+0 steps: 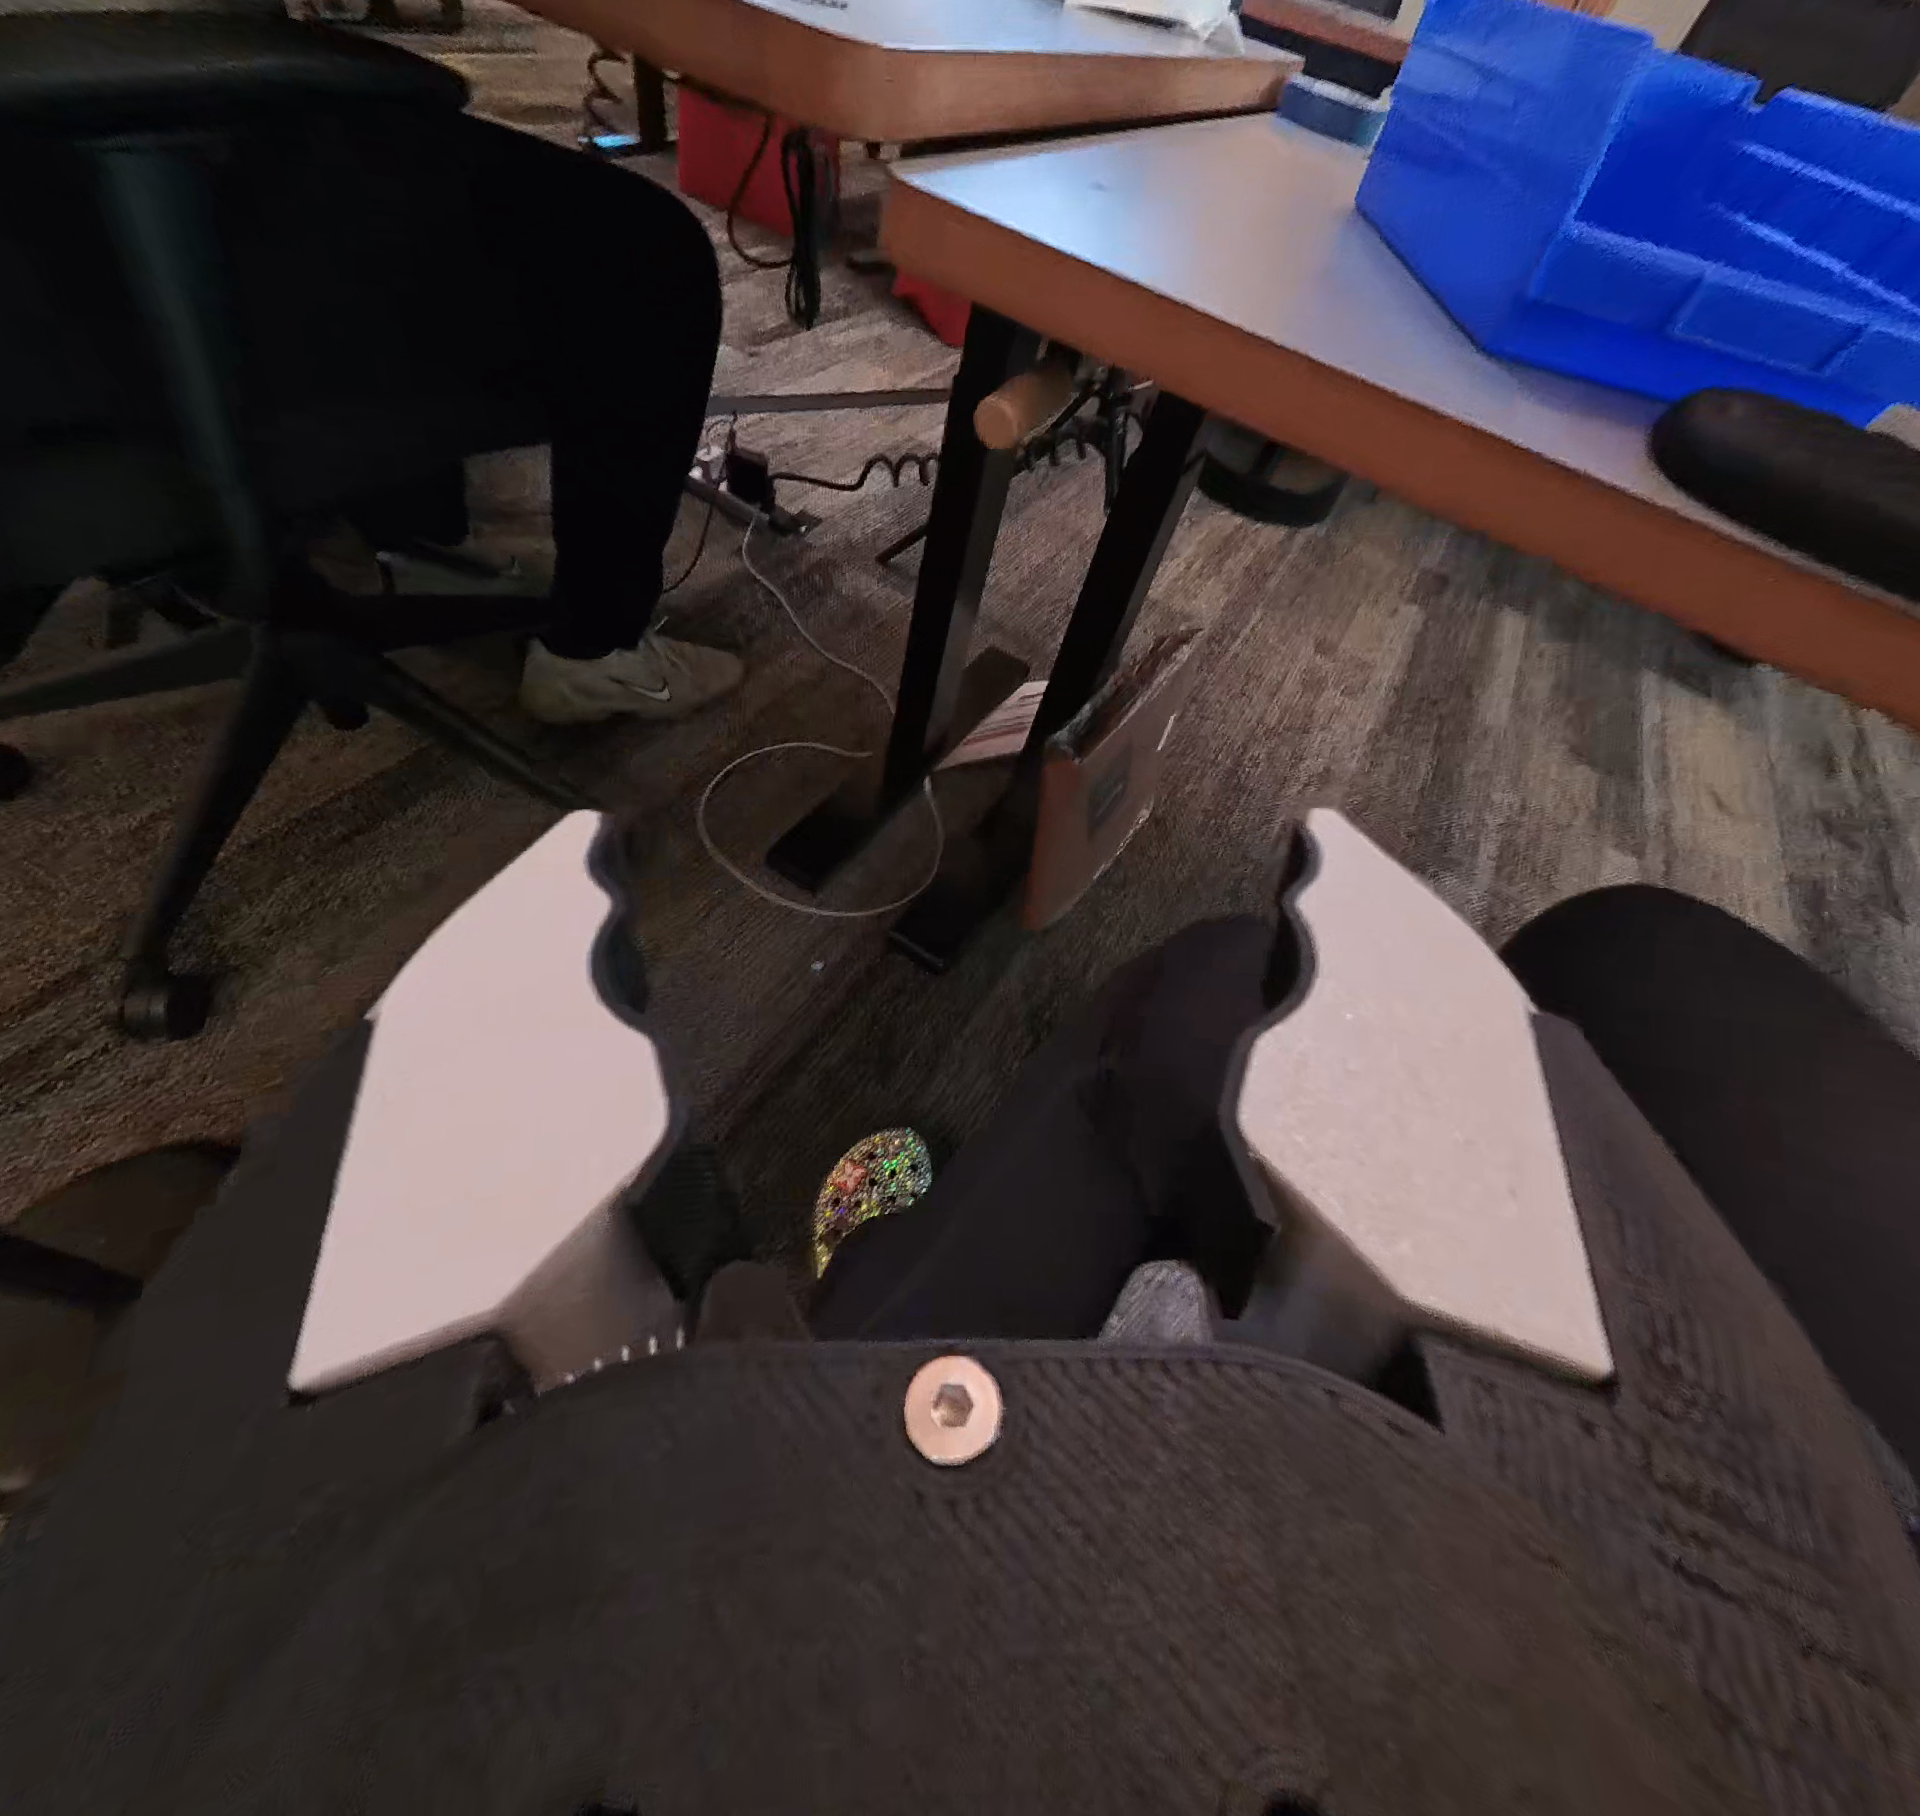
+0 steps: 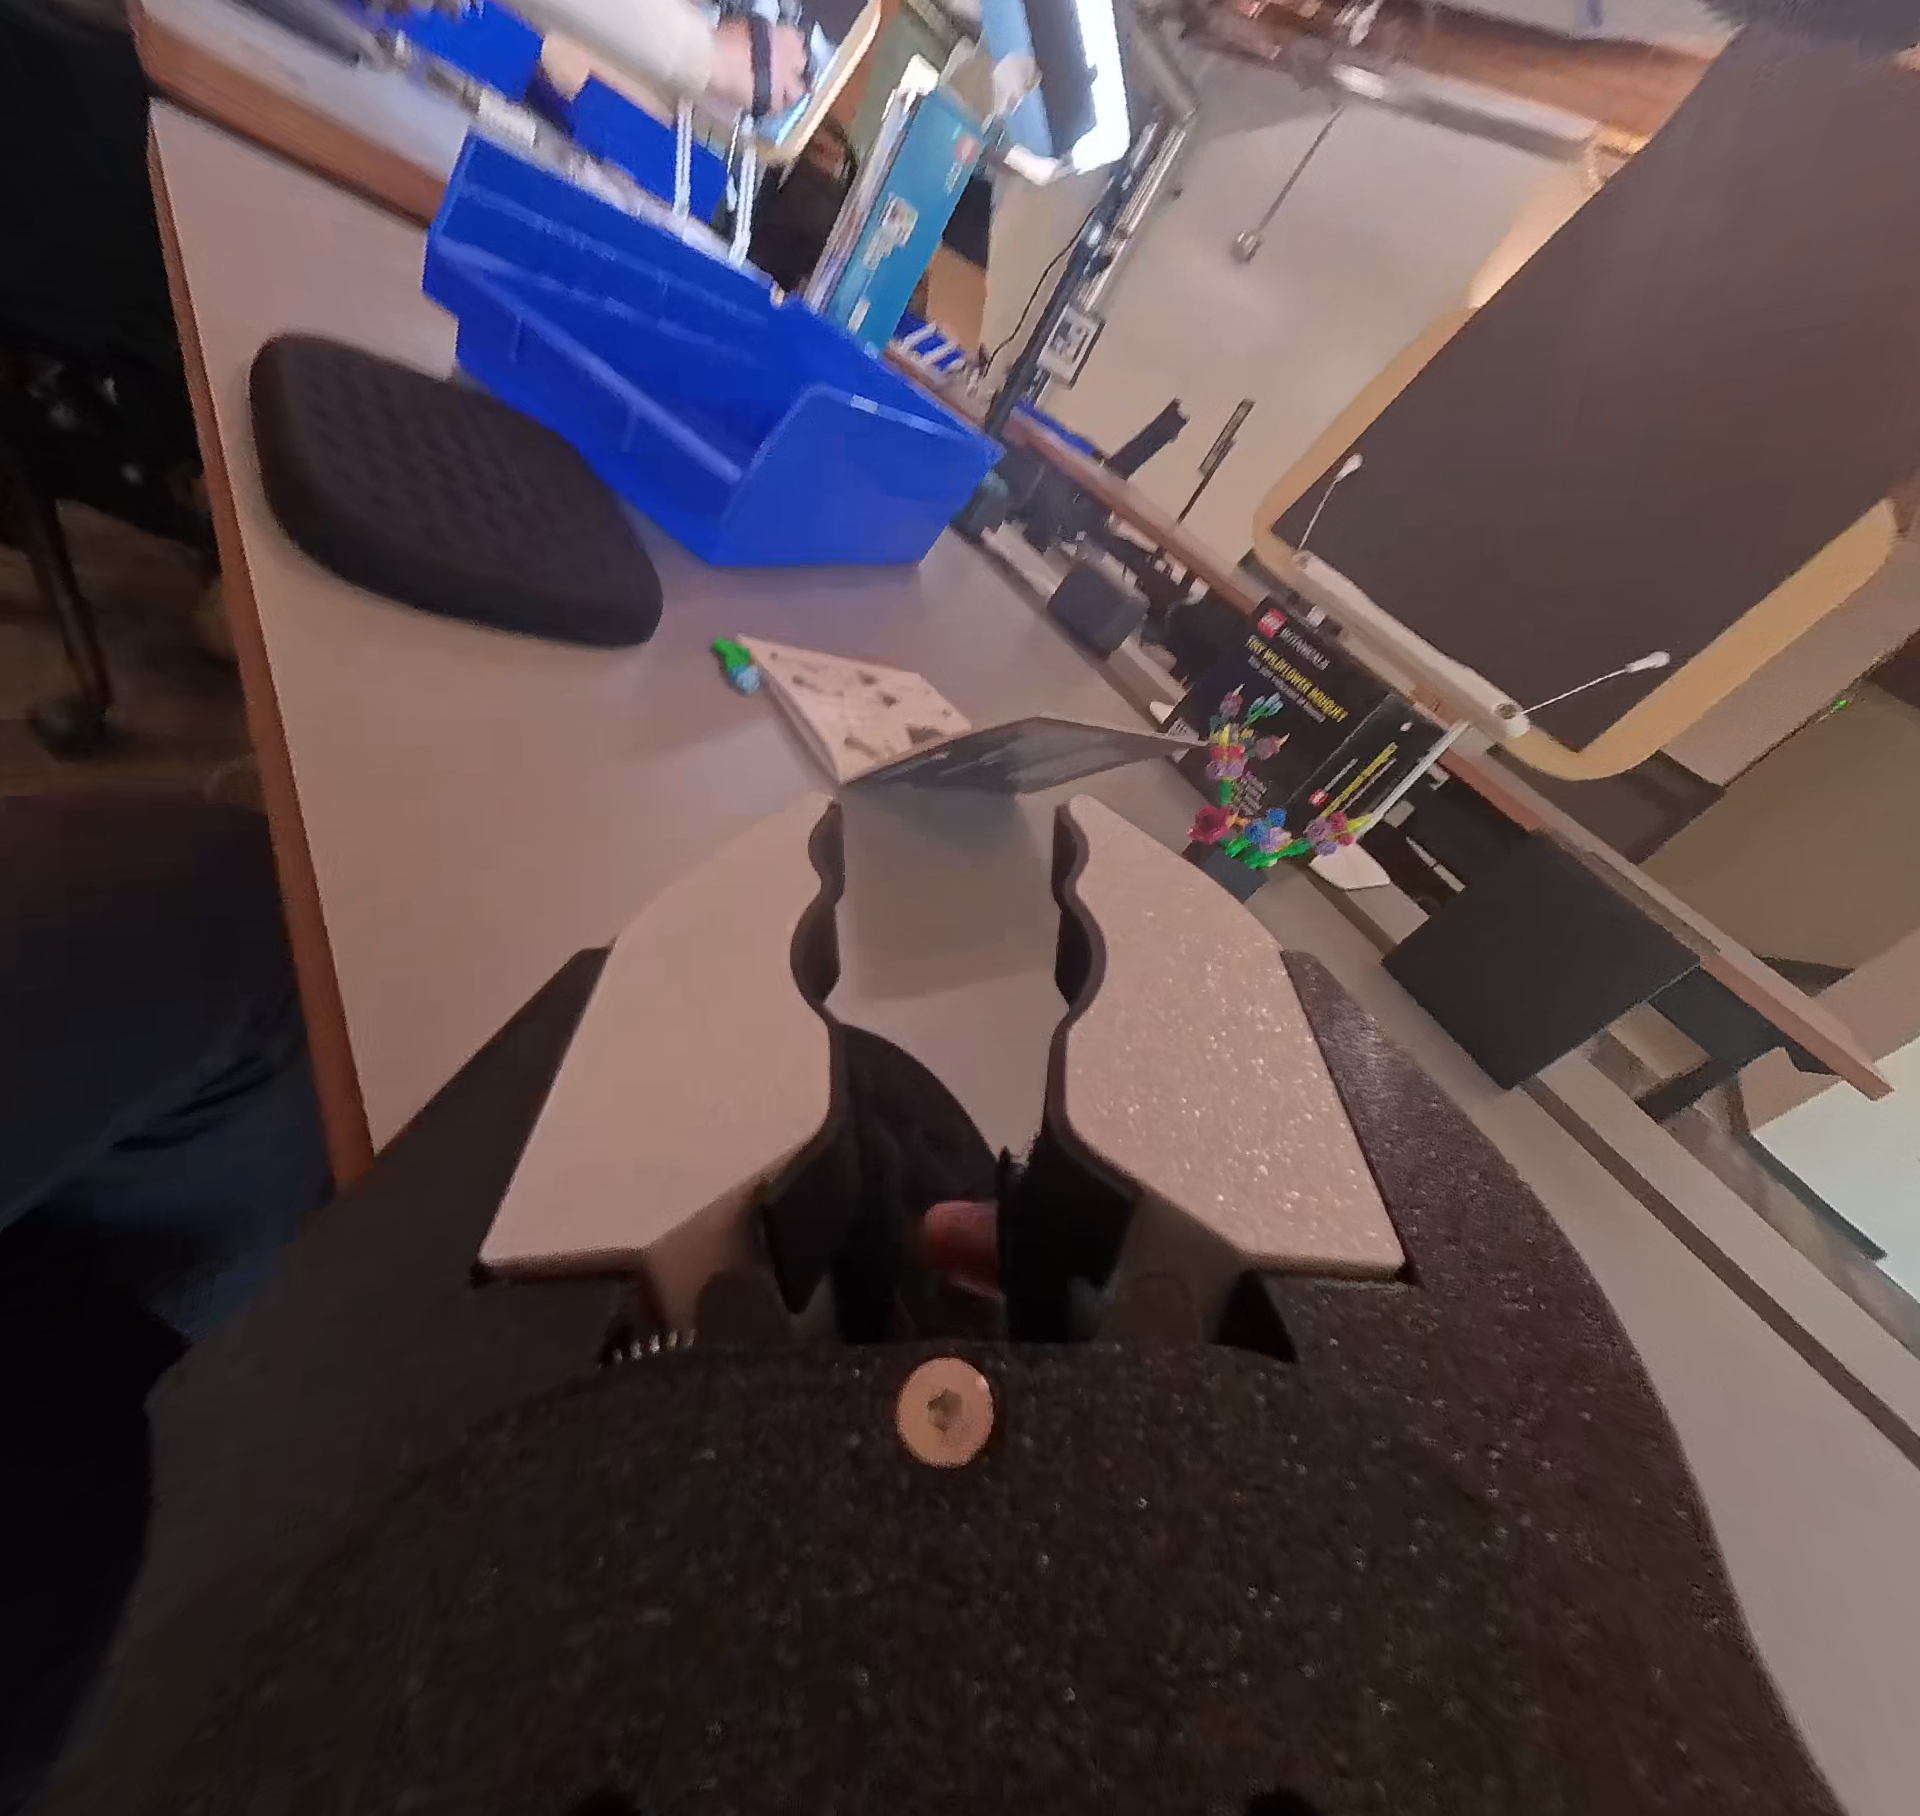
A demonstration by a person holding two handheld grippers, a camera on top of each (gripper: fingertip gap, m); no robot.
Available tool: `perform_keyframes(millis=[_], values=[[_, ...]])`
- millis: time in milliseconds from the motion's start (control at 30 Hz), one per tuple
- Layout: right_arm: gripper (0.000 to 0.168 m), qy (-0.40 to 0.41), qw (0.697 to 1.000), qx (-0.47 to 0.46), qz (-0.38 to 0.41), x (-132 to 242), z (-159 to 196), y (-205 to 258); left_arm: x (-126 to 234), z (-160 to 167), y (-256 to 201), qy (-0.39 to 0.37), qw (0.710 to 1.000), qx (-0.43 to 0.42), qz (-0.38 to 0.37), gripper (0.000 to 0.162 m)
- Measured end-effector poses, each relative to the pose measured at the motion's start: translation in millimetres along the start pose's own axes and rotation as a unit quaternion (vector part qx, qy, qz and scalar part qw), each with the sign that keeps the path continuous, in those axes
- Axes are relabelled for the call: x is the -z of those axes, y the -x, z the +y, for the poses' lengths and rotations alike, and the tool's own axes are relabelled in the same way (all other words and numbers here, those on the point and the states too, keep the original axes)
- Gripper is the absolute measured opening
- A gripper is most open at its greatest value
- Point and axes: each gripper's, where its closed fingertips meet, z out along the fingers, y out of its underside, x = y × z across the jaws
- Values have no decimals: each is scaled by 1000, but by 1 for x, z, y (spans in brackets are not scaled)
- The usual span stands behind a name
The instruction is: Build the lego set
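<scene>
Left hand-held gripper [image 1: 951, 893]: held low over the floor and aimed past a knee, off the counter; its two grey, wavy-edged fingers [image 1: 488, 1091] in a black ribbed printed body stand wide apart with nothing between them

Below the left hand-held gripper: a dark trouser leg [image 1: 1101, 1143] and a small glittery patch [image 1: 873, 1179] at the gap; grey-brown wood-look floor [image 1: 1455, 706] with a looped white cable [image 1: 821, 831]

Right hand-held gripper [image 2: 945, 836]: held level just above the near end of the counter, pointing along it; the same grey fingers in a black grainy body, narrowly parted and empty

Counter [image 2: 499, 831]: long grey matte top with a brown wooden edge

Booklet: an open white instruction booklet [image 2: 862, 701] lies flat just ahead of the right fingertips, one dark page lifted

Loose piece: a small green lego piece [image 2: 736, 665] rests at the booklet's far left corner, touching or nearly so; too blurred to tell

Lego box: a black lego box printed with coloured flowers [image 2: 1288, 738] stands upright to the right of the booklet, at the counter's far edge

Cushion: a flat black rounded pad with a dimpled surface [image 2: 447, 499] lies left of the booklet, near the counter's edge

Bin: a bright blue plastic divided bin [image 2: 686, 384] sits just behind the pad

Farther off: a seated person's dark legs and white shoe [image 1: 634, 675] on a black wheeled office chair [image 1: 187, 540]
</scene>
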Motion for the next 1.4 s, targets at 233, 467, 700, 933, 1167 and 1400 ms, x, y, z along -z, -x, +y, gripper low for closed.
perform_keyframes(millis=[233,467,700,933,1167,1400], values=[[71,-65,995,-74,8,6,-14,-16,49,9,23,3,995,-31,-92,144],[37,-218,958,-63,-175,-25,-136,76,92,2,3,-70,994,-20,-78,133],[4,-145,902,23,-406,-73,-176,238,130,1,-7,-122,990,-42,-56,1],[42,1,838,-33,-544,-162,-113,397,117,34,10,-43,995,-20,-91,37],[1,74,787,-5,-612,-271,20,551,92,59,44,4,992,17,-123,53],[27,177,791,-91,-579,-414,177,651,20,76,66,-23,983,134,-122,53]])
